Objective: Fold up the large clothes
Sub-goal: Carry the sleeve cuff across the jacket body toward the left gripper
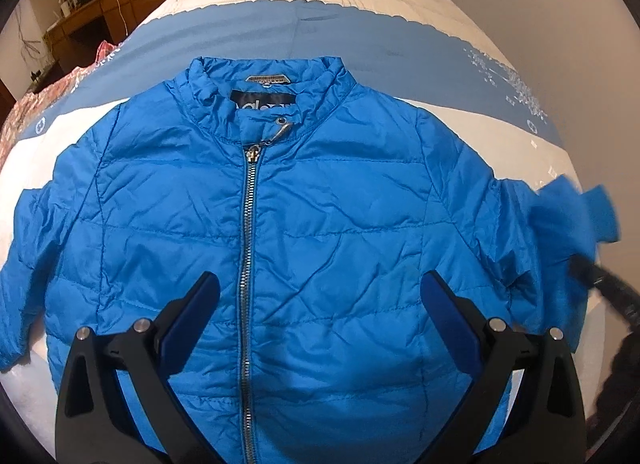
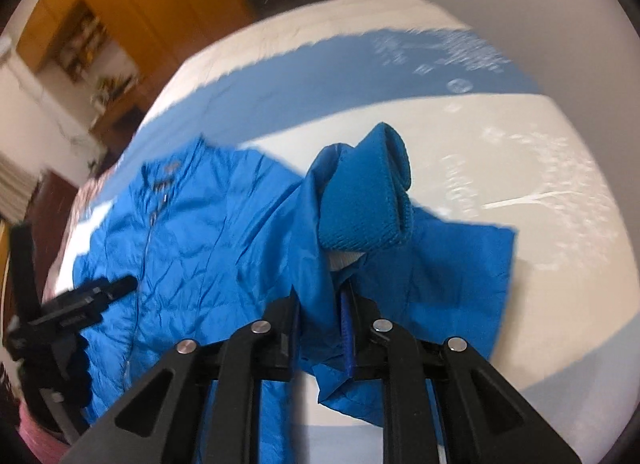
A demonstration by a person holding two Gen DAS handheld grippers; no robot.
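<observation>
A bright blue quilted jacket point(image 1: 320, 216) lies face up and zipped on the bed, collar at the far side. My left gripper point(image 1: 320, 292) hovers open over its lower front, straddling the zipper point(image 1: 247, 248), with nothing between its blue pads. My right gripper point(image 2: 324, 300) is shut on the jacket's sleeve point(image 2: 316, 264) and holds it lifted off the bed. The knit cuff point(image 2: 364, 204) flops over above the fingers. In the left wrist view that sleeve point(image 1: 568, 220) shows blurred at the right edge. In the right wrist view the left gripper point(image 2: 88, 300) is seen over the jacket body.
The bed cover point(image 1: 400, 48) is white with a broad blue band behind the collar. A floral cloth point(image 1: 36, 100) lies at the bed's left edge. Wooden cabinets and a desk point(image 1: 88, 12) stand beyond. A pale wall point(image 1: 540, 4) rises on the right.
</observation>
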